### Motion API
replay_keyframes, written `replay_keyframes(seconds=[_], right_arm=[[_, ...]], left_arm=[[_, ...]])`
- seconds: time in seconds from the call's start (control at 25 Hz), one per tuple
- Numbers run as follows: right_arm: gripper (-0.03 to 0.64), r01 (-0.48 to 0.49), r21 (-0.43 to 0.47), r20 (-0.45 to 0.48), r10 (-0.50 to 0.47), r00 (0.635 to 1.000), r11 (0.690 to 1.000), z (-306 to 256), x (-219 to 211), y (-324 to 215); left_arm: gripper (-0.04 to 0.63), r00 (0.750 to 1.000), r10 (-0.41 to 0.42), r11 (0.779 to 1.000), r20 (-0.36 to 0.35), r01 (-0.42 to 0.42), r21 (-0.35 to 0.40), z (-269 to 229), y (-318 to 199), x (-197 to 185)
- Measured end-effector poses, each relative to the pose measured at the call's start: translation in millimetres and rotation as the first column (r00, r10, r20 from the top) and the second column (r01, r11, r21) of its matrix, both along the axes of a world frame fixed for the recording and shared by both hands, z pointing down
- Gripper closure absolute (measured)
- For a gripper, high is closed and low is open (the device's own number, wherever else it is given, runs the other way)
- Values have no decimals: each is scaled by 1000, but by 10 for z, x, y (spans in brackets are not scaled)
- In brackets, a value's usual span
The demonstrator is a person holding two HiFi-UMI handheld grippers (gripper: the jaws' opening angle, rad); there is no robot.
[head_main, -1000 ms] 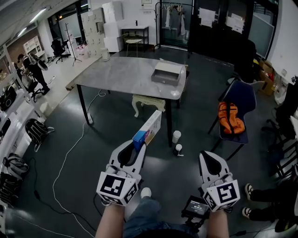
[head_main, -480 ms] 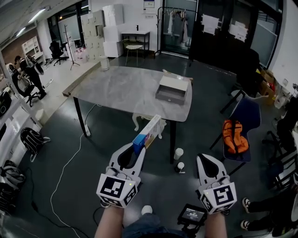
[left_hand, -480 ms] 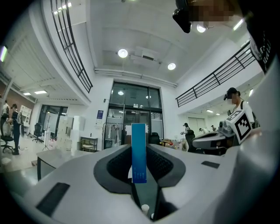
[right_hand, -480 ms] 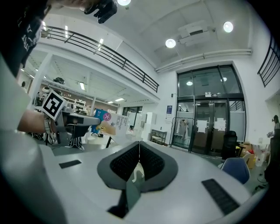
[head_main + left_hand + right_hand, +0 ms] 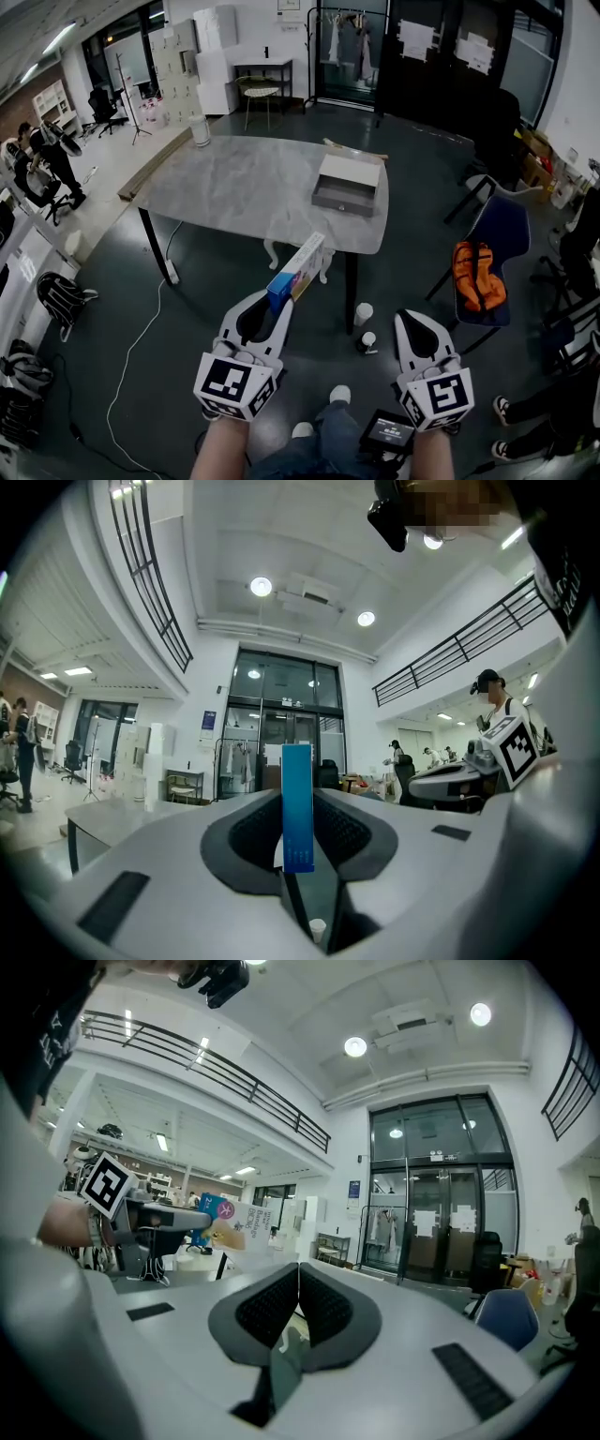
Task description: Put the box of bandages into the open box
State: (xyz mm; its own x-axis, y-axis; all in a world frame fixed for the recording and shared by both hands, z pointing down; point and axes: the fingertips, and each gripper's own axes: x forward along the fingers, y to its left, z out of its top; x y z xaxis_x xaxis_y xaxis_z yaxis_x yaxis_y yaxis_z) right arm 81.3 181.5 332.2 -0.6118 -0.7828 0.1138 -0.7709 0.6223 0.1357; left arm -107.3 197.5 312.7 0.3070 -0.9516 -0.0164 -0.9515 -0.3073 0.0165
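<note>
My left gripper (image 5: 274, 302) is shut on the box of bandages (image 5: 295, 271), a long blue and white carton that sticks forward out of the jaws. In the left gripper view the bandage box (image 5: 297, 805) stands edge-on between the pads. The open box (image 5: 348, 183), grey and shallow, lies on the far right part of the grey table (image 5: 244, 192), well ahead of both grippers. My right gripper (image 5: 419, 328) is shut with nothing in it, its pads (image 5: 310, 1305) touching; its view shows the bandage box (image 5: 230, 1224) off to the left.
A blue chair (image 5: 497, 234) with an orange bag (image 5: 478, 277) stands right of the table. Two small cups (image 5: 362, 313) sit on the floor by the table leg. A white stool (image 5: 292, 259) is under the table. Bags and people are at the left.
The table and open box have drifted lower and closer in the head view as the person steps forward. Both grippers keep their pose, the left still holding the carton.
</note>
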Motion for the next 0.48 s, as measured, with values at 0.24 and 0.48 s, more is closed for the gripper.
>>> replay_keyframes(seconds=[0.24, 0.48], right_arm=[[592, 8, 4, 5, -8, 1000, 1000, 42, -42, -435], [592, 26, 16, 14, -27, 1000, 1000, -8, -123, -1096]], left_arm=[[499, 1000, -10, 1000, 1, 10, 3, 18, -398, -56], [499, 1000, -15, 1000, 5, 15, 4, 19, -999, -69]])
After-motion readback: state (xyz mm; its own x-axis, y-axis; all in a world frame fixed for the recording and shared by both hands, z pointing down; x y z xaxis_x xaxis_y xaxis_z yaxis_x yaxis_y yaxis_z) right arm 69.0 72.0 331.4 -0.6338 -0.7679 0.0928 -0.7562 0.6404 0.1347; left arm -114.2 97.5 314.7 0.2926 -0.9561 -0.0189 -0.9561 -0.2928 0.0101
